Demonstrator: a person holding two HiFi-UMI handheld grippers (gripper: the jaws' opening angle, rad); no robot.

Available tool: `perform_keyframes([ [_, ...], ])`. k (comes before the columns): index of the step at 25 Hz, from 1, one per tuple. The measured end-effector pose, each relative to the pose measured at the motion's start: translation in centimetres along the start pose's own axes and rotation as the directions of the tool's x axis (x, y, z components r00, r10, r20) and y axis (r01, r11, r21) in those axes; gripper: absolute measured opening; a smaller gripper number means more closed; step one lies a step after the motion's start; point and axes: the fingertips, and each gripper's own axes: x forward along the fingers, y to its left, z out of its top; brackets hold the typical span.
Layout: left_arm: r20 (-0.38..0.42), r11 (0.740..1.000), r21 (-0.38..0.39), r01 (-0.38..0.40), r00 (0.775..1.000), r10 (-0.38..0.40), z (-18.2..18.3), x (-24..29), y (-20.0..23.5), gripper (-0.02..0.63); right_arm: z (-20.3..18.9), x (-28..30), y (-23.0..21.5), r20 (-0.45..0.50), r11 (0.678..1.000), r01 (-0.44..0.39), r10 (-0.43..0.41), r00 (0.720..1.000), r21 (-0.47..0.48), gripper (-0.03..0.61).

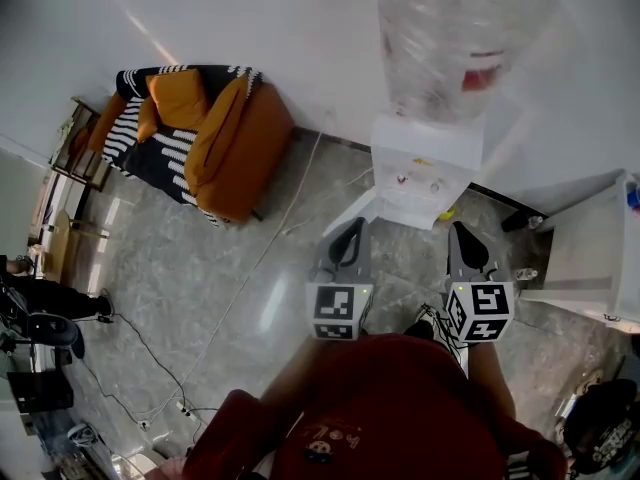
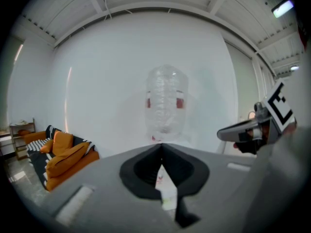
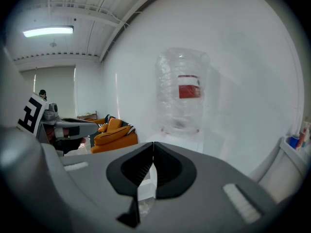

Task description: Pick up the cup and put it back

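Cup is nowhere I can spot, honestly: not in the head view, not in either gripper view. If it's anywhere, my guess is around the water dispenser [image 1: 420, 173], but nothing there clearly reads as a cup.

So handling is guesswork. A dispenser cup is probably light and thin-walled, easy to crush or tip, and slippery if wet. I'd pinch it gently across the wall a bit below the rim, or put one jaw inside the rim and one outside, and keep it upright.

Both grippers are empty. The left gripper [image 2: 161, 148] has its jaws together with nothing between them, and so does the right gripper [image 3: 153, 144]. They're held side by side, pointing at the dispenser and not touching it.

The head view gives the layout from above: the grey floor [image 1: 200, 298], the orange sofa [image 1: 225, 133] off to the left, a white cabinet [image 1: 585, 253] on the right, and the dispenser's front panel. The gripper views lose the floor but show the clear water bottle [image 3: 182, 89] with its red label [image 3: 188, 86] upright against the white wall, plus the ceiling lights. The right gripper view also catches small bottles [image 3: 295, 141] at far right.
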Motion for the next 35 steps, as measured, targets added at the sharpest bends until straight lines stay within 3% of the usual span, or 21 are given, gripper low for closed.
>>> perform_keyframes([
  [13,0.006,1.000,0.014,0.012,1.000,-0.012,-0.2,-1.3,-0.9,0.002,0.5,-0.6,-0.2,0.052,0.999,0.014,-0.016,0.999,0.039,0.002],
  [35,0.015,1.000,0.002,-0.023,1.000,0.022,0.2,-1.9,-0.7,0.002,-0.1,-0.3,0.9,0.019,0.999,-0.037,0.037,0.999,0.001,0.002],
])
